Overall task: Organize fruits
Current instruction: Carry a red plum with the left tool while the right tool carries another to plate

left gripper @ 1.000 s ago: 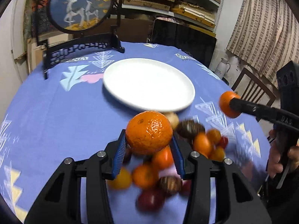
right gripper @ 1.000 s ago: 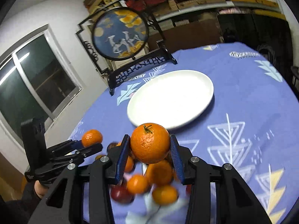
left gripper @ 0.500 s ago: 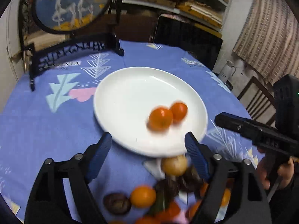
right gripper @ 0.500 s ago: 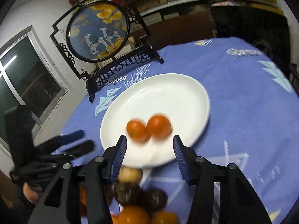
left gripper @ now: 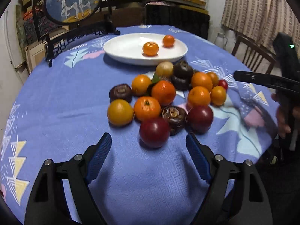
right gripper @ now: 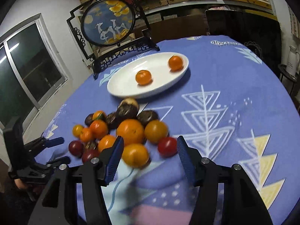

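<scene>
Early stage: 2 oranges (left gripper: 150,48) sit on the plate (left gripper: 120,50), upper centre of the frame; the rest still to sort. Pile (left gripper: 165,97) lies mid-frame on the tabletop (left gripper: 56,103), just below the plate: oranges, yellow-orange fruits, dark red plums, brown wrinkled ones, touching in a loose cluster. Left tool (left gripper: 148,157) wide open, empty, low in frame near a plum (left gripper: 154,132). Right tool (right gripper: 149,157) wide open, holding nothing, an orange fruit (right gripper: 135,155) between its tips.

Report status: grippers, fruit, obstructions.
Left gripper open, empty. Right gripper open, empty. Two oranges on white plate; fruit pile on cloth. No obstruction seen.
</scene>
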`<action>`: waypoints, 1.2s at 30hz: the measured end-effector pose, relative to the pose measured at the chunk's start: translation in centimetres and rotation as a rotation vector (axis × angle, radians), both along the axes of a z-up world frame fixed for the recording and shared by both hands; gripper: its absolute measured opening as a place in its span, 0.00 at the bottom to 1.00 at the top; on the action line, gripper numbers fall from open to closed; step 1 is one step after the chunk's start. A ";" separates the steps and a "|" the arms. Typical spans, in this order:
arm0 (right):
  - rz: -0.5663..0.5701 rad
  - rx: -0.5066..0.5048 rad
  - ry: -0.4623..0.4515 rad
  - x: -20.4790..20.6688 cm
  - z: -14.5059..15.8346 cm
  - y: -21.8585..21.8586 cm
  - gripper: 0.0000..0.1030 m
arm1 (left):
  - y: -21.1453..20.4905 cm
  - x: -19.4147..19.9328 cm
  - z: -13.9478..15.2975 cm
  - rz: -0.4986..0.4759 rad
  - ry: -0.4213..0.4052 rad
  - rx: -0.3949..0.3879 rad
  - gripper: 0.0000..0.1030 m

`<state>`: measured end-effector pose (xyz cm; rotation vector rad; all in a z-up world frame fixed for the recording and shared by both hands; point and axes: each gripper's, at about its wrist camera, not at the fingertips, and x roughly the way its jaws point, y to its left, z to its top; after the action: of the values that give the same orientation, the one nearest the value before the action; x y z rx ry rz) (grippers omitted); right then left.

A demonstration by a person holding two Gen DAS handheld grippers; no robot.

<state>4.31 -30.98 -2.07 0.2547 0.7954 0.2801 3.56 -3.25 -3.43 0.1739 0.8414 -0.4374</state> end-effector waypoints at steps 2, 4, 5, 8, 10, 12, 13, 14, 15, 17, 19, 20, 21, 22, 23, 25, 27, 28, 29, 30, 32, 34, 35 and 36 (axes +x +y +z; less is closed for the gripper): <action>0.014 0.004 0.001 -0.6 0.0 0.7 0.57 | -0.4 0.1 -0.2 0.009 -0.020 0.008 0.75; 0.041 -0.006 0.001 -1.2 0.1 1.5 0.57 | -1.0 0.4 -0.7 0.010 -0.035 0.035 0.61; 0.064 -0.012 0.000 -1.6 0.1 2.1 0.57 | -1.3 0.6 -1.0 0.003 -0.031 0.042 0.54; 0.167 -0.026 0.000 -2.3 0.2 4.2 0.57 | -1.5 0.2 -1.4 -0.025 -0.032 0.037 0.36; 0.230 -0.022 0.003 -2.7 0.0 5.5 0.57 | -1.1 -0.1 -1.4 -0.027 -0.034 0.028 0.36; 0.276 -0.025 0.014 -2.7 -0.3 6.8 0.57 | -0.3 -0.4 -1.0 -0.019 -0.033 0.000 0.36; 0.287 -0.027 0.020 -2.5 -0.5 7.4 0.57 | 0.0 -0.5 -0.9 -0.016 -0.035 -0.007 0.36; 0.296 -0.024 0.029 -2.3 -0.8 7.9 0.57 | 0.5 -0.8 -0.5 -0.011 -0.041 -0.019 0.36; 0.302 -0.018 0.037 -2.0 -1.0 8.3 0.57 | 0.8 -1.0 -0.4 -0.008 -0.045 -0.023 0.36; 0.314 -0.009 0.058 -1.3 -1.7 9.4 0.57 | 1.3 -1.4 0.0 0.000 -0.055 -0.025 0.36; 0.312 -0.015 0.071 -0.7 -2.3 10.3 0.55 | 1.9 -1.7 0.3 0.006 -0.057 -0.030 0.36; 0.311 -0.016 0.069 -0.5 -2.4 10.8 0.52 | 2.0 -1.8 0.4 0.009 -0.058 -0.029 0.36; 0.306 -0.018 0.065 -0.3 -2.5 11.0 0.52 | 2.1 -1.9 0.4 0.010 -0.058 -0.029 0.36; 0.299 -0.018 0.059 -0.1 -2.6 11.1 0.50 | 2.2 -1.9 0.4 0.011 -0.056 -0.030 0.36; 0.292 -0.013 0.047 0.0 -2.5 11.2 0.42 | 2.2 -1.9 0.3 0.014 -0.055 -0.030 0.36; 0.289 -0.008 0.050 0.0 -2.6 11.1 0.38 | 2.3 -1.6 0.1 0.022 -0.050 -0.030 0.36; 0.297 0.004 0.059 -0.2 -2.6 10.8 0.38 | 2.3 -1.4 0.2 0.022 -0.047 -0.035 0.36; 0.299 -0.001 0.062 -0.3 -2.5 10.7 0.37 | 2.2 -1.3 0.4 0.020 -0.049 -0.038 0.36; 0.301 -0.008 0.061 -0.5 -2.3 10.5 0.37 | 2.0 -1.1 0.5 0.017 -0.050 -0.041 0.36; 0.301 -0.007 0.058 -0.7 -2.1 10.2 0.37 | 1.9 -1.0 0.7 0.014 -0.052 -0.046 0.36; 0.299 0.030 0.041 -1.0 -1.0 9.0 0.37 | 1.5 -0.7 1.2 0.005 -0.057 -0.060 0.36; 0.290 0.073 0.029 -0.7 0.0 7.9 0.38 | 1.0 -0.1 1.8 -0.007 -0.061 -0.071 0.36; 0.279 0.107 0.020 -0.2 0.8 6.9 0.38 | 0.6 0.4 2.2 -0.014 -0.065 -0.074 0.36; 0.269 0.127 0.010 0.3 1.5 6.0 0.38 | 0.0 1.2 2.7 -0.021 -0.067 -0.074 0.36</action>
<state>4.58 -24.95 -0.52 0.2688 0.8236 0.5838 4.74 -3.24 -0.69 0.1290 0.7570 -0.4793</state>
